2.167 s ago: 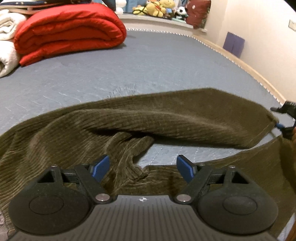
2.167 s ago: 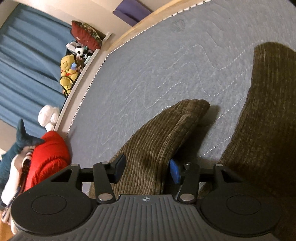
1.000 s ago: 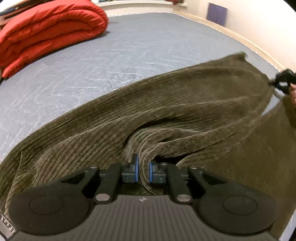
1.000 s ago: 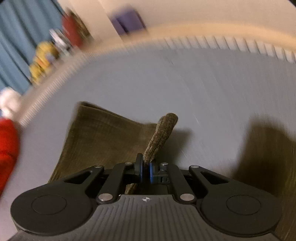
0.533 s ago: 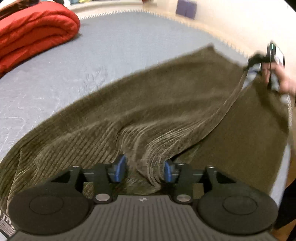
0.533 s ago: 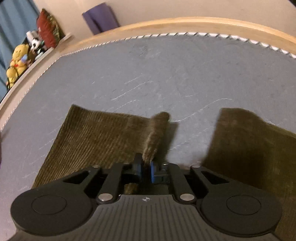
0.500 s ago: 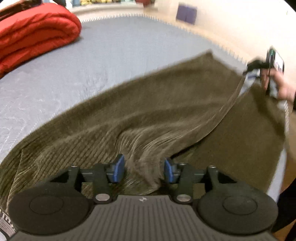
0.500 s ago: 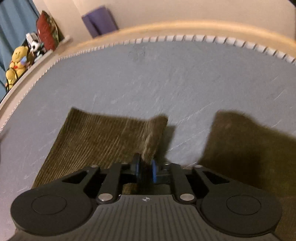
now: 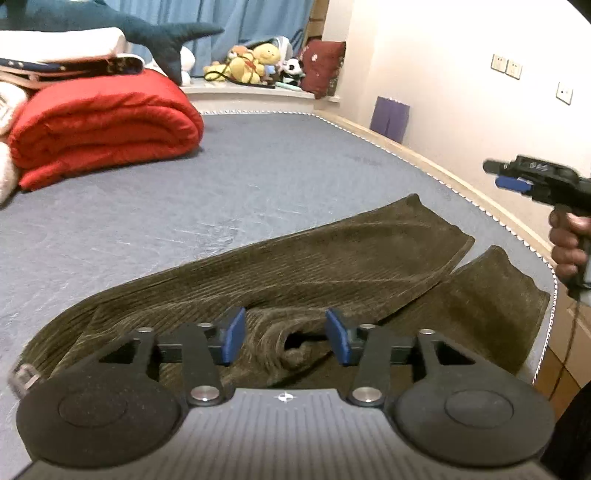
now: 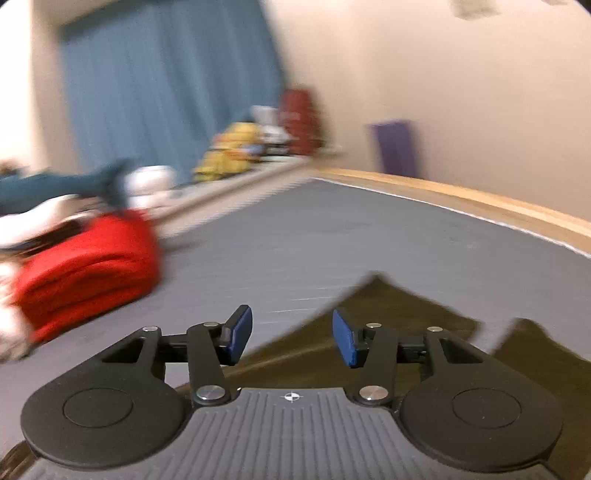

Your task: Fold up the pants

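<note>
The grey quilted bed (image 9: 258, 177) is filling most of both views, running back to a wooden edge along the cream wall; the olive corduroy pants (image 9: 332, 258) are lying flat across its near part, one leg folded over so that it is resting on top of the other, the two cuffs ending near the bed's right-hand edge with the upper cuff sitting slightly further in than the lower; a bunched ridge of cloth is rising at the crotch, just ahead of the left tool; a rolled red duvet (image 9: 103, 122) is sitting well apart at the far left of the bed, with white and patterned bedding and a dark blue plush shark (image 9: 162, 33) stacked on it; stuffed toys (image 9: 251, 62) are crowding a ledge under the blue curtain; the left gripper (image 9: 284, 334) is hovering above the crotch fold, its jaws standing partly apart after closing in a little, the blue pads clear of the fabric and gripping nothing; the right gripper (image 10: 291, 336) is up in the air beside the cuffs, seen from the left wrist as a black tool held by a hand (image 9: 569, 243); its jaws have just been opening and are now standing about half apart with nothing between them, the pants lying below and behind the pads in a heavily blurred view
</note>
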The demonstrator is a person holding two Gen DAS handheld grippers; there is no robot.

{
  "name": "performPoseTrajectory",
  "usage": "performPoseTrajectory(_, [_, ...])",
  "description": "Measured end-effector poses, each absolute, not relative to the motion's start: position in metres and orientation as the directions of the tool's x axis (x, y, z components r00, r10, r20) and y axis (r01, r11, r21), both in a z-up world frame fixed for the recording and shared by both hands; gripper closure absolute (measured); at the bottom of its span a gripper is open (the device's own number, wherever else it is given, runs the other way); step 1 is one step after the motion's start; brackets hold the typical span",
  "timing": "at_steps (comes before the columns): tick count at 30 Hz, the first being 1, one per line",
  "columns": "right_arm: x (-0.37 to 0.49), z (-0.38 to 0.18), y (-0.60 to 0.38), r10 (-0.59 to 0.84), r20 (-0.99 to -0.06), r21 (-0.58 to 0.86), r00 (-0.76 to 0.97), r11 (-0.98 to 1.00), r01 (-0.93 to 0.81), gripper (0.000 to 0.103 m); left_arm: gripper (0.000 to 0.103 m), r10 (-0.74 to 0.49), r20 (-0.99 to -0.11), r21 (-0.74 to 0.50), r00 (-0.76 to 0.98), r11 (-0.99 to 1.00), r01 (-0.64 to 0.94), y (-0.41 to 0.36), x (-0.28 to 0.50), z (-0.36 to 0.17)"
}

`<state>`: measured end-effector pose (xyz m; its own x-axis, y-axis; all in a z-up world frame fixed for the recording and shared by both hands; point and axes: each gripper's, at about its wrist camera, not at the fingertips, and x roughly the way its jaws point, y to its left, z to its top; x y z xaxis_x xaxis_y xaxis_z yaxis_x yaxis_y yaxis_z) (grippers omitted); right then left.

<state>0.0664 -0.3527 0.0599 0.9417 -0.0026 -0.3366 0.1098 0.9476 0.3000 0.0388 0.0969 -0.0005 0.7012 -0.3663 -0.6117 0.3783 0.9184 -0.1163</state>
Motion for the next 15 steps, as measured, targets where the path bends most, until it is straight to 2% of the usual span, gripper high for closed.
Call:
performPoseTrajectory(4, [0.038,0.083,-0.290,0.210,-0.304,0.229,0.929,0.963,-0.143,0.041,0.072,-0.262,-0.656,0.000,0.708,0.938,0.347,0.106,0.009,0.006])
performPoseTrajectory(7, [0.024,0.079,-0.247,0.360,-0.351,0.204,0.865,0.930,-0.304,0.038,0.074,-0.200,-0.699,0.055,0.686,0.942,0.330,0.120,-0.008,-0.004])
performPoseTrajectory(10, [0.012,0.058,-0.206,0.474,-0.405,0.204,0.781,0.880,-0.428,0.038,0.073,-0.188,-0.733,0.008,0.654,0.959,0.284,0.154,-0.014,-0.029])
performPoseTrajectory(12, [0.005,0.034,-0.177,0.519,-0.447,0.160,0.729,0.847,-0.506,0.039,0.074,-0.142,-0.797,-0.043,0.587,0.983,0.180,0.187,-0.007,-0.046])
performPoseTrajectory(15, [-0.010,0.008,-0.138,0.570,-0.526,0.106,0.631,0.781,-0.616,0.040,0.074,-0.118,-0.804,-0.090,0.583,0.993,0.076,0.227,0.005,-0.054])
